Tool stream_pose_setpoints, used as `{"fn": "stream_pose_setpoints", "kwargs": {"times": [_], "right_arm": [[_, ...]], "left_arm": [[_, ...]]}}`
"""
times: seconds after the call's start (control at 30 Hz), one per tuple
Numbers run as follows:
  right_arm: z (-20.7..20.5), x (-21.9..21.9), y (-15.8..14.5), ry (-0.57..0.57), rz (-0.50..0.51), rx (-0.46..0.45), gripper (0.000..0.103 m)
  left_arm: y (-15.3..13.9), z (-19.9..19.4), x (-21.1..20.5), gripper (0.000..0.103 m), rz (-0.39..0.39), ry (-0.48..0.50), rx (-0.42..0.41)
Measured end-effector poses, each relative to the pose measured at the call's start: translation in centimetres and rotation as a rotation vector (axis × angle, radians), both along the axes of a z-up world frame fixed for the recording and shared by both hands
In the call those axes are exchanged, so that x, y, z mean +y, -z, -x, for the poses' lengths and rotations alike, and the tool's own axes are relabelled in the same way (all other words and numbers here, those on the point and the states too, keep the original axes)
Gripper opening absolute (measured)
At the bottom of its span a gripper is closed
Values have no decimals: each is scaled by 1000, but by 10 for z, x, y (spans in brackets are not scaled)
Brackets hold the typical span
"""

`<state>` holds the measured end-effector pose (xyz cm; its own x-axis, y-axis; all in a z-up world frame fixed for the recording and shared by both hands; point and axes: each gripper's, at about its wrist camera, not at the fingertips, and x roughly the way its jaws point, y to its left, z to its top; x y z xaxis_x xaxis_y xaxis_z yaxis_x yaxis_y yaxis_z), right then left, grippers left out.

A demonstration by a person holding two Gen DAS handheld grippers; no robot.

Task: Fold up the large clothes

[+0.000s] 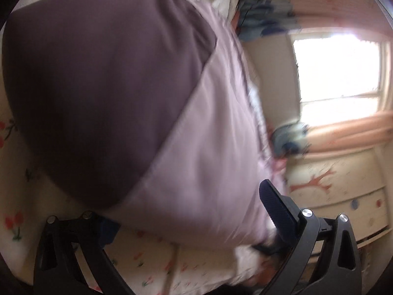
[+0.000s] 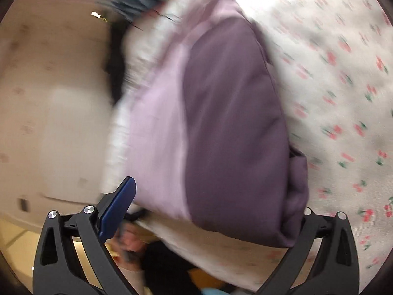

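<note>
A folded purple garment [image 1: 103, 93] with a lighter lilac part [image 1: 201, 162] lies on a white bedsheet printed with cherries [image 1: 14, 221]. My left gripper [image 1: 189, 211] is open, its fingers standing wide on either side of the garment's near edge; the left finger is partly hidden under the cloth. In the right wrist view the same garment [image 2: 233, 123] lies between the fingers of my right gripper [image 2: 213, 204], which is open too. Its blue left pad [image 2: 118, 211] is free of the cloth; the right finger is hidden behind the garment's corner. Both views are blurred.
The cherry-print sheet [image 2: 343, 98] spreads to the right. A bright window [image 1: 339, 66] and a cream dresser [image 1: 339, 196] stand beyond the bed. Blue clothes [image 1: 265, 17] lie at the bed's far edge. Beige floor [image 2: 49, 98] shows on the left.
</note>
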<state>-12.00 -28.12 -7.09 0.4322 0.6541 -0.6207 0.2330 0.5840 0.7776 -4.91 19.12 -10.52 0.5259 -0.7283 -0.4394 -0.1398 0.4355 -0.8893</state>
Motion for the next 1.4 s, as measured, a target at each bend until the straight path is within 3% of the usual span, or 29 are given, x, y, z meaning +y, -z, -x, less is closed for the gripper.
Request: {"fn": "stream_pose_setpoints", "kwargs": {"times": [0.1,0.13,0.23,0.33,0.37,0.43,0.47,0.5,0.53,0.6,0.63,0.7,0.9,0.97,1.1,1.17,1.23,1.27,1.33,1.37,1.4], "right_arm": [[-4,-2,17,20,-37,-2,97],[-7,-3,20,30,-67,-17,97],[-18,-8,28,80,-87,-37,97],[-21,-11,32,115,-98,-33,97],[-19,-10,26,115,-83,-74,97],[-13,-7,12,114,-61,-146,94],[-11,-6,6,120,-53,-172,87],[-10,-8,1,127,-44,-197,74],[-9,-11,-3,134,-45,-219,67],[-11,-17,-13,134,-43,-250,50],[-11,-17,-19,128,-29,-263,46],[-6,-13,-38,110,6,-308,38],[53,-29,-102,98,98,-471,36],[73,-45,-97,98,108,-453,38],[103,-84,-31,112,117,-192,51],[125,-101,-17,167,89,-186,55],[142,-115,-22,229,91,-220,57],[150,-124,-31,273,143,-224,59],[153,-130,-54,302,260,-255,61],[152,-130,-69,288,312,-292,63],[147,-123,-81,271,356,-324,64]], "left_arm": [[-5,0,5,97,27,-59,-40],[-7,1,3,97,-9,-68,-48],[-14,1,-10,97,-213,-102,-59],[-28,3,-22,97,-313,-93,-137],[-25,2,-19,97,-285,-98,-124],[-10,-2,-1,96,-141,-134,-73],[-4,-2,9,86,-89,-139,-53],[-3,-5,12,71,-96,-109,-44],[-5,-6,9,67,-133,-84,-52],[-25,-6,-10,58,-292,-9,-133],[-31,-5,-17,57,-326,12,-163],[-41,0,-26,53,-308,46,-217],[-74,24,-57,50,-256,168,-371],[-68,33,-70,50,-262,218,-337],[-31,34,-69,57,-286,222,-119],[-30,44,-50,57,-226,173,-45],[-41,57,-30,58,-197,120,-25],[-45,63,-18,59,-190,99,-13],[-63,79,5,60,-297,-1,-12],[-79,88,10,64,-411,-56,-59],[-103,94,10,68,-574,-116,-144]]}}
